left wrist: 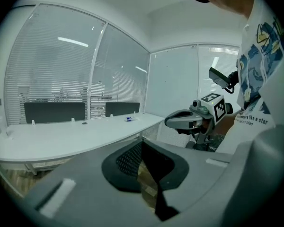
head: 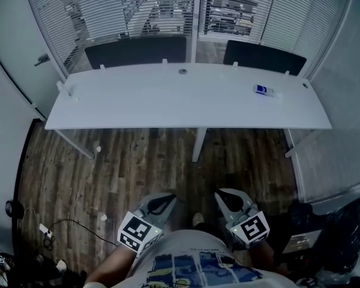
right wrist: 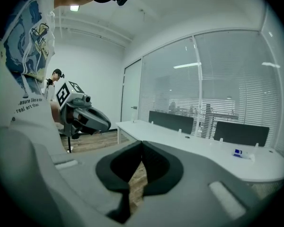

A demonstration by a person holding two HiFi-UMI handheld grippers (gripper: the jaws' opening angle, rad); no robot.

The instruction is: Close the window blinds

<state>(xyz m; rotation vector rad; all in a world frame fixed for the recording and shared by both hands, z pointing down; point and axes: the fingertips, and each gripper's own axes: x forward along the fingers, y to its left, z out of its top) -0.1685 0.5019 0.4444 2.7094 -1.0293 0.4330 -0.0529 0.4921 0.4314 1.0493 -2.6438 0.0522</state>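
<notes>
The window blinds [head: 108, 11] hang behind the white desk [head: 168, 101], their slats tilted so that the room beyond shows through. They also fill the glass wall in the left gripper view [left wrist: 57, 70] and the right gripper view [right wrist: 232, 79]. Both grippers are held low, close to the person's body and well short of the desk. My left gripper [head: 162, 201] is shut with nothing in it, its pads meeting at the tip [left wrist: 142, 142]. My right gripper [head: 229, 200] is likewise shut and empty [right wrist: 142, 143]. Each gripper shows in the other's view: the right gripper [left wrist: 187, 119], the left gripper [right wrist: 87, 119].
Two dark divider panels [head: 135, 51] [head: 264, 57] stand along the desk's far edge. A small blue-and-white object [head: 263, 90] lies on its right part. A door with a handle [head: 43, 59] is at left. A black chair [head: 330, 233] stands at right, and cables [head: 48, 230] lie on the wooden floor.
</notes>
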